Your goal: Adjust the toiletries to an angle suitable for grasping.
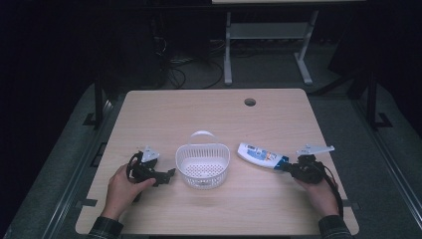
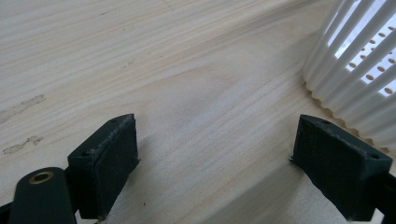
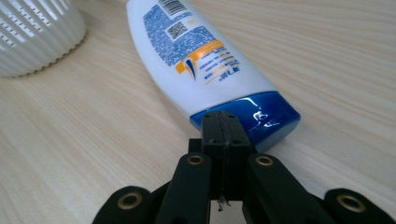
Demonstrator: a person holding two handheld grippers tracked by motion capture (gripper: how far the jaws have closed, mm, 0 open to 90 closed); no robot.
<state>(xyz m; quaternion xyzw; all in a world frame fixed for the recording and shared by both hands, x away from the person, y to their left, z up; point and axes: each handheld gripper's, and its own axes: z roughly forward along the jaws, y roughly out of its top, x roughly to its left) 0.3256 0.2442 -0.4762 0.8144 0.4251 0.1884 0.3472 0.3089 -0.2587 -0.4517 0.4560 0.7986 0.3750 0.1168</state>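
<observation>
My right gripper (image 3: 224, 128) is closed, empty, at the bottle's (image 3: 201, 60) blue cap (image 3: 266, 119). Left gripper (image 2: 215, 158) gapes wide. Bottle looks smooth, rigid, slippery; grasp its waist.

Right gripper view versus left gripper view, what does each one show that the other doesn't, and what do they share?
The right gripper view alone has the white plastic shampoo bottle with a blue cap lying on its side, with the right hand-held gripper shut, jaws pressed together, at the cap. The left gripper view alone has the left hand-held gripper open, with bare wood between its jaws. Both share the white slotted plastic basket at one edge and the light wooden table.
</observation>
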